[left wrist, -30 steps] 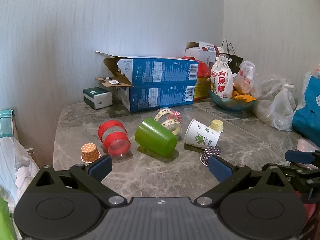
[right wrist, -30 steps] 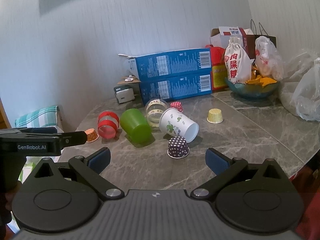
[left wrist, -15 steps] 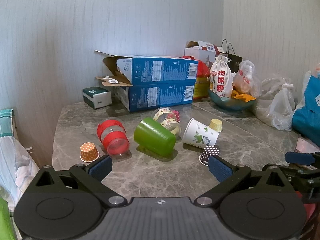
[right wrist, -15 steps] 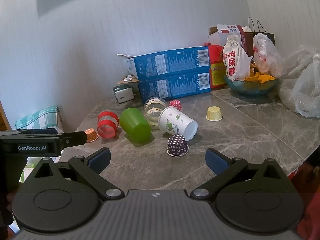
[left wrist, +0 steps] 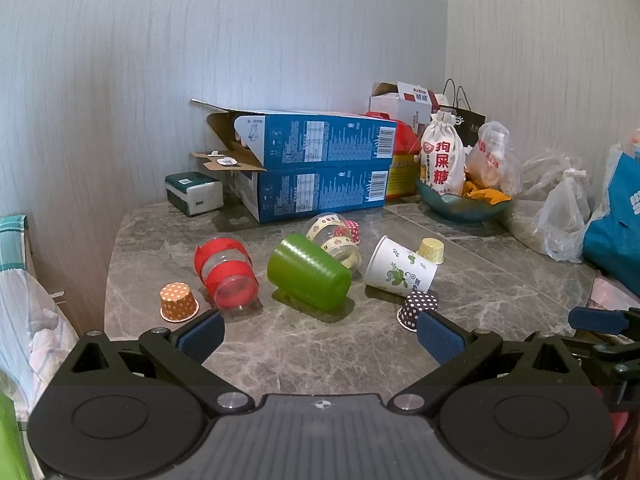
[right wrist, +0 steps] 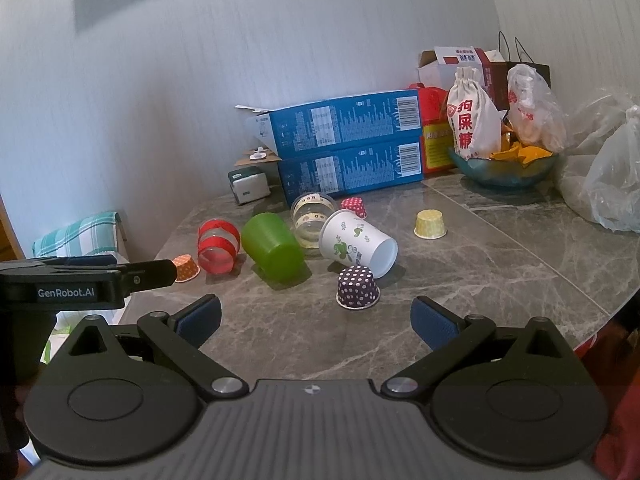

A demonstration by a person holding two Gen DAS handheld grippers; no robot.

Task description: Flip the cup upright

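Note:
Several cups lie on a grey marble table (left wrist: 320, 344). A green cup (left wrist: 308, 272) (right wrist: 272, 246), a red-banded clear cup (left wrist: 226, 270) (right wrist: 218, 244), a white leaf-print paper cup (left wrist: 400, 270) (right wrist: 358, 242) and a clear cup with yellow tape (left wrist: 334, 234) (right wrist: 310, 216) all lie on their sides. Small orange (left wrist: 179, 302), purple dotted (right wrist: 357, 287), yellow (right wrist: 430, 224) and red dotted (right wrist: 354, 207) cups stand upside down. My left gripper (left wrist: 318, 336) and right gripper (right wrist: 316, 320) are both open and empty, hovering near the table's front edge.
Two stacked blue boxes (left wrist: 316, 168), a green-and-white small box (left wrist: 195, 193), a bowl with a white pouch (left wrist: 464, 200) and plastic bags (left wrist: 560, 216) line the back and right. The left gripper's side shows at the left of the right wrist view (right wrist: 80, 280).
Both grippers drifted slightly; the cups sit marginally higher in the views. Nothing on the table moved, and both grippers stayed open.

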